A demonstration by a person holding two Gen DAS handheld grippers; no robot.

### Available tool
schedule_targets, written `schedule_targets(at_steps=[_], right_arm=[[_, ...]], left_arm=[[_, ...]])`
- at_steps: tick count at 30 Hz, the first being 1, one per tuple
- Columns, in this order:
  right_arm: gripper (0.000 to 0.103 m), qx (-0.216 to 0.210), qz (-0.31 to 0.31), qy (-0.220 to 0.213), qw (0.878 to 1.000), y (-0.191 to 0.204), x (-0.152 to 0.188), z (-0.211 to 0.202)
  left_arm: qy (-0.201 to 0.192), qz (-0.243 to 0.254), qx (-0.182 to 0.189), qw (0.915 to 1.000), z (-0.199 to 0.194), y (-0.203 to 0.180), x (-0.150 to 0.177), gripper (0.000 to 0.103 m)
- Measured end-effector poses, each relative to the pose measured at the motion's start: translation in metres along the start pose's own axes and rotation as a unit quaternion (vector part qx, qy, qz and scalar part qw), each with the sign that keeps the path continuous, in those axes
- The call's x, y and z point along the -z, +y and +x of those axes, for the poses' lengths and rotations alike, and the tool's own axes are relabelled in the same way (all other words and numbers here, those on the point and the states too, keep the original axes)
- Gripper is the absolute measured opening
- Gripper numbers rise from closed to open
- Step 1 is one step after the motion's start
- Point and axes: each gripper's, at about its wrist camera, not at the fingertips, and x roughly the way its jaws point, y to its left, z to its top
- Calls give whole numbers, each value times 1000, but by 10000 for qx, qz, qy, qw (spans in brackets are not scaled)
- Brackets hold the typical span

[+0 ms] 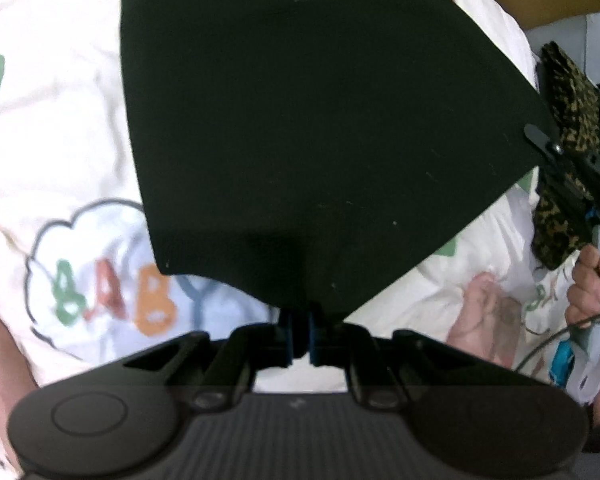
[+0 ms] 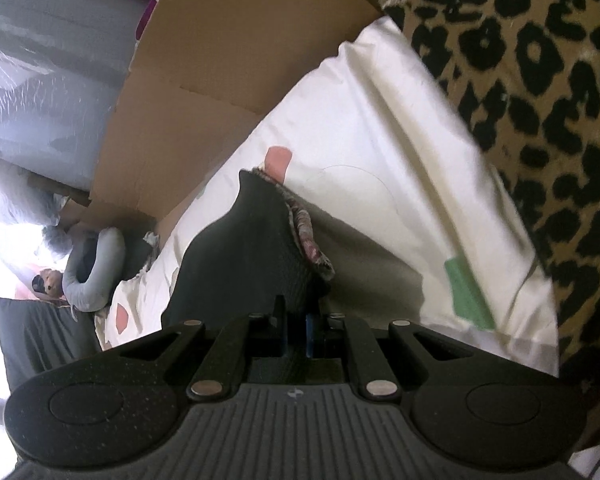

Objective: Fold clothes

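The left tool is pointing steeply down over the bed's white sheet, which is printed with a cloud and the letters BABY; its jaws are standing nearly together, pinching one edge of the black garment; the right tool is angling less steeply down along the bed, a bare hand gripping its handle at the right edge of the left wrist view, and its jaws are likewise pressing together on a bunched fold of the same black cloth; the garment is hanging stretched above the sheet between the two tools, its long axis running across the left wrist view from the left tool toward the right one; a leopard-print fabric is lying beside the sheet, and a cardboard box is standing past it.
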Motion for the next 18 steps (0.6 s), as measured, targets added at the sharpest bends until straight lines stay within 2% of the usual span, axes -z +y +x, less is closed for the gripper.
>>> schedule_targets(at_steps=[3, 5, 8, 14, 18], right_arm=[[6, -22, -63, -33, 10000, -1, -6, -6], [6, -2, -134, -60, 9999, -1, -11, -9], [6, 53, -192, -119, 9997, -2, -20, -12], [5, 190, -259, -211, 9993, -4, -36, -13], [5, 275, -297, -269, 9988, -4, -42, -15]], left_arm=[[-22, -79, 23, 10000, 1, -11, 11, 7], [-67, -300, 86, 9995, 0, -15, 19, 7], [-140, -456, 191, 9987, 34, -37, -11, 7], [-272, -863, 329, 9954, 49, -64, 3, 7], [-372, -1039, 410, 9930, 45, -77, 20, 7]])
